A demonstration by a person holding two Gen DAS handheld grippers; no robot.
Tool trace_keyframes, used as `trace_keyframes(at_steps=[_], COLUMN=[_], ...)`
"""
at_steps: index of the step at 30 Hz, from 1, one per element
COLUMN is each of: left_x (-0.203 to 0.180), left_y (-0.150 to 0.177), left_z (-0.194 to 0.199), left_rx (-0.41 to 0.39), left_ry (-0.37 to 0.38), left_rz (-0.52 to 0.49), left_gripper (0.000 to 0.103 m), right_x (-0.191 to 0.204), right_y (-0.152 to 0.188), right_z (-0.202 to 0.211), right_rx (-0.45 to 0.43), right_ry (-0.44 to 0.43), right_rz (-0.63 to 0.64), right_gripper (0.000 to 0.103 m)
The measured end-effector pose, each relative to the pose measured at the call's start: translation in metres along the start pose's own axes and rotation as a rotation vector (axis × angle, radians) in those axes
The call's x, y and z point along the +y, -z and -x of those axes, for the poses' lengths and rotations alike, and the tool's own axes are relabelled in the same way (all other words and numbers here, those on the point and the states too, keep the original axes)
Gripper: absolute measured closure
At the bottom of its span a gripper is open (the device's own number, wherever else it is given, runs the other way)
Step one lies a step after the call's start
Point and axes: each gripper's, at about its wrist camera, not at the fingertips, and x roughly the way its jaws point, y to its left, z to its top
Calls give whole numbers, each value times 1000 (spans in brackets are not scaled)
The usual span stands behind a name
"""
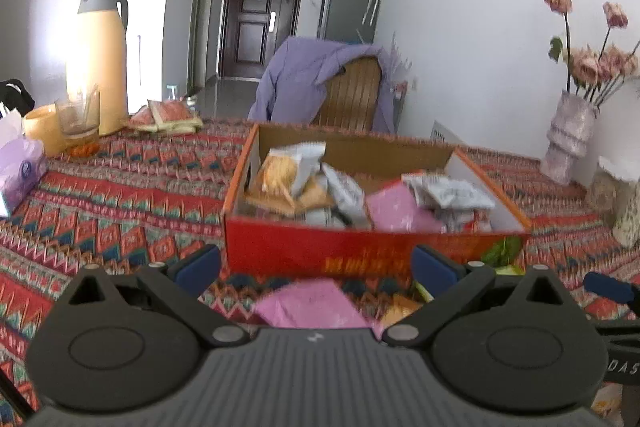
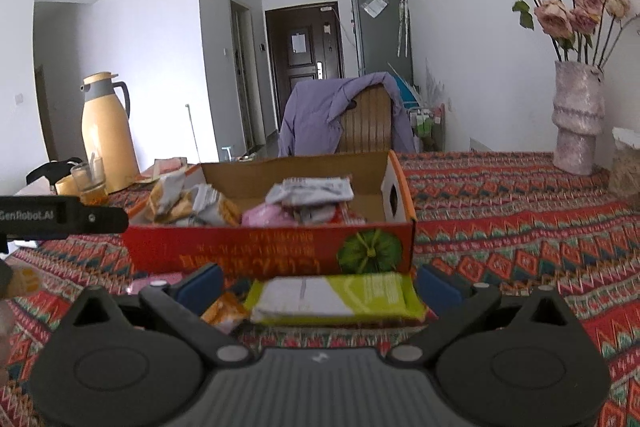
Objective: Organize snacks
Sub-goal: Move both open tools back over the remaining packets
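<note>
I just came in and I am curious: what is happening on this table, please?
A person is sorting snacks into the red box, which already holds several packets. The left hand-held gripper is open above a pink packet. The right hand-held gripper is open around a green packet. Neither packet is gripped yet.

An open red cardboard box [image 1: 360, 251], printed with gold lettering and a green squash, sits on the patterned cloth holding a loose heap of grey-and-orange snack packets [image 1: 296, 175] and a pink packet [image 1: 394, 209]. In front of it lie another pink packet [image 1: 312, 305], a flat green-and-white packet [image 2: 332, 297] and a small orange packet [image 2: 224, 311].
</note>
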Motion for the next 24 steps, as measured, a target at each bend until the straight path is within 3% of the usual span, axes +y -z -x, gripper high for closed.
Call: trace_keyframes(at_steps=[12, 24], left_x=[-12, -50], left_y=[42, 53], left_z=[-10, -27], left_rx=[166, 212], left_ry=[26, 34], left_rz=[-13, -32], left_gripper=[0, 0], right_x=[-11, -29], right_y=[30, 38], right_z=[16, 24], right_rx=[42, 40], right_ry=[21, 36], right_rz=[-3, -45], right_gripper=[0, 0])
